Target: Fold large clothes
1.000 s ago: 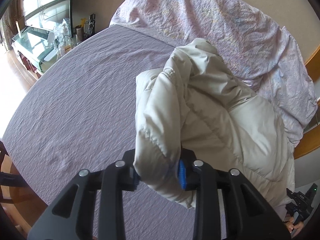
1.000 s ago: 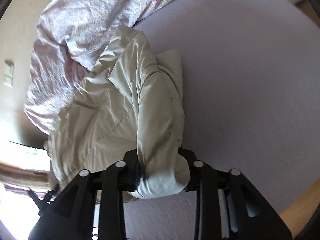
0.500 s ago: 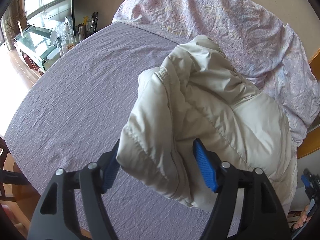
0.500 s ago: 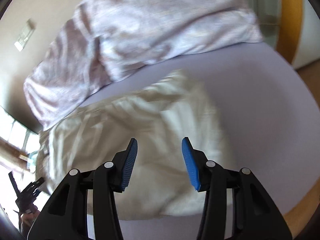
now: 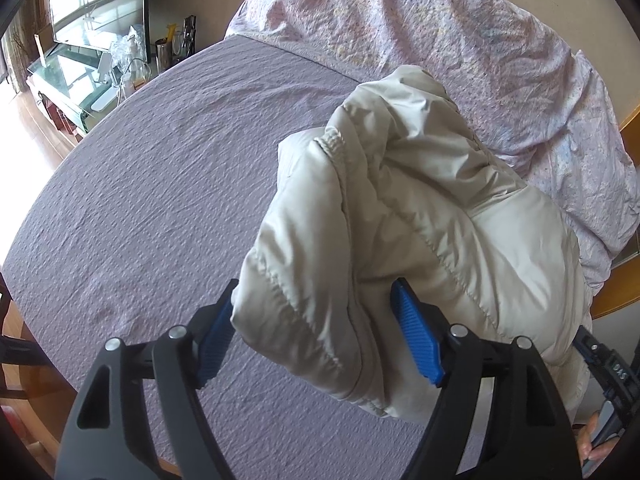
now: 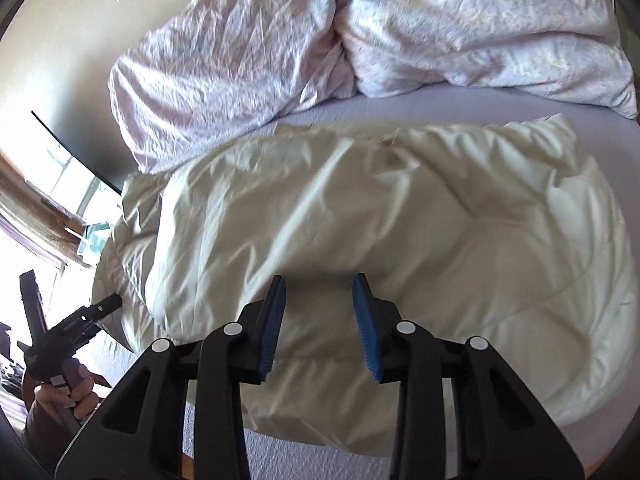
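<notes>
A cream puffy jacket (image 5: 420,216) lies bunched on the purple bed sheet (image 5: 160,184). My left gripper (image 5: 316,332) is open, its blue pads on either side of the jacket's near fold without squeezing it. In the right wrist view the jacket (image 6: 400,216) lies spread wide across the bed. My right gripper (image 6: 320,320) is open and empty, just above the jacket's near edge. The left gripper (image 6: 80,320) and the hand holding it show at the lower left of that view.
A crumpled pale pink floral duvet (image 5: 440,40) is heaped at the head of the bed, also seen in the right wrist view (image 6: 320,40). A glass TV stand (image 5: 80,80) with bottles stands beyond the far left bed edge. Wooden bed frame (image 5: 628,128) at right.
Both grippers opened and let go of the jacket. The right gripper swung round and back, so the jacket now lies flat before it. The left gripper stayed around the fold.
</notes>
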The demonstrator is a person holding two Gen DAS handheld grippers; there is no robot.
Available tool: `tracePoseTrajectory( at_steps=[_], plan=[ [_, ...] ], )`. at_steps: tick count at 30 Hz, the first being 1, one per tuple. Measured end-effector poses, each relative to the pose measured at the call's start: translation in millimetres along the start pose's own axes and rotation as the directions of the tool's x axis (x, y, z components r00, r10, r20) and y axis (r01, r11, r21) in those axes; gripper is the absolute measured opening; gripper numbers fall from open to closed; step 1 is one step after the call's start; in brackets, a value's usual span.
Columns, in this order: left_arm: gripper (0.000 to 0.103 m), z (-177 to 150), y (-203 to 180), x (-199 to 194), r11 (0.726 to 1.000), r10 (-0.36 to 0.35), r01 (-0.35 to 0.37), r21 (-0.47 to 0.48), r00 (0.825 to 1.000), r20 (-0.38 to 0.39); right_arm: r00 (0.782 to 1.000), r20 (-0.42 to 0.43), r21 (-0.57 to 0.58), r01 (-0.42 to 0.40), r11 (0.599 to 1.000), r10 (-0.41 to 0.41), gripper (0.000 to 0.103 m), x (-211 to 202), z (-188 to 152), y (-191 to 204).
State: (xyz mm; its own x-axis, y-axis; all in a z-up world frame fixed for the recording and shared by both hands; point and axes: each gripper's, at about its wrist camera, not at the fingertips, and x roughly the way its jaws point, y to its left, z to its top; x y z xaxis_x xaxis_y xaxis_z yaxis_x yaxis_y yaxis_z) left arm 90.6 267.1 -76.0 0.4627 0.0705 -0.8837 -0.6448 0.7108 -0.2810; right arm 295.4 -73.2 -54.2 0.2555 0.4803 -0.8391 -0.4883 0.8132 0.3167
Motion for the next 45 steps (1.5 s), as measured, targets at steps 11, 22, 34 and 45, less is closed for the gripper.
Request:
tracePoseTrajectory(
  at_steps=[11,22,34,45],
  plan=[
    [0.079,4.3,1.4,4.1,1.0,-0.013,0.013,-0.008,1.0,-0.003,0.993,-0.074,-0.005,0.089,0.996,-0.089,0.037,45.9,-2.1,1.3],
    [0.084,10.5,2.6,9.4,0.999,-0.035,0.035,-0.022,0.999,-0.01,0.991,-0.084,-0.036,0.103,0.994,-0.106,0.037,61.1,-4.1,-0.1],
    [0.087,12.8,2.0,26.9,0.995,-0.067,0.064,-0.072,0.997,-0.039,0.99,-0.086,-0.05,0.107,0.993,-0.111,0.037,60.5,-5.0,-0.1],
    [0.055,12.6,-4.0,29.6,0.987,-0.121,0.118,-0.108,0.992,-0.023,0.991,-0.086,-0.047,0.099,0.994,-0.102,0.037,60.3,-5.1,-0.6]
  ],
)
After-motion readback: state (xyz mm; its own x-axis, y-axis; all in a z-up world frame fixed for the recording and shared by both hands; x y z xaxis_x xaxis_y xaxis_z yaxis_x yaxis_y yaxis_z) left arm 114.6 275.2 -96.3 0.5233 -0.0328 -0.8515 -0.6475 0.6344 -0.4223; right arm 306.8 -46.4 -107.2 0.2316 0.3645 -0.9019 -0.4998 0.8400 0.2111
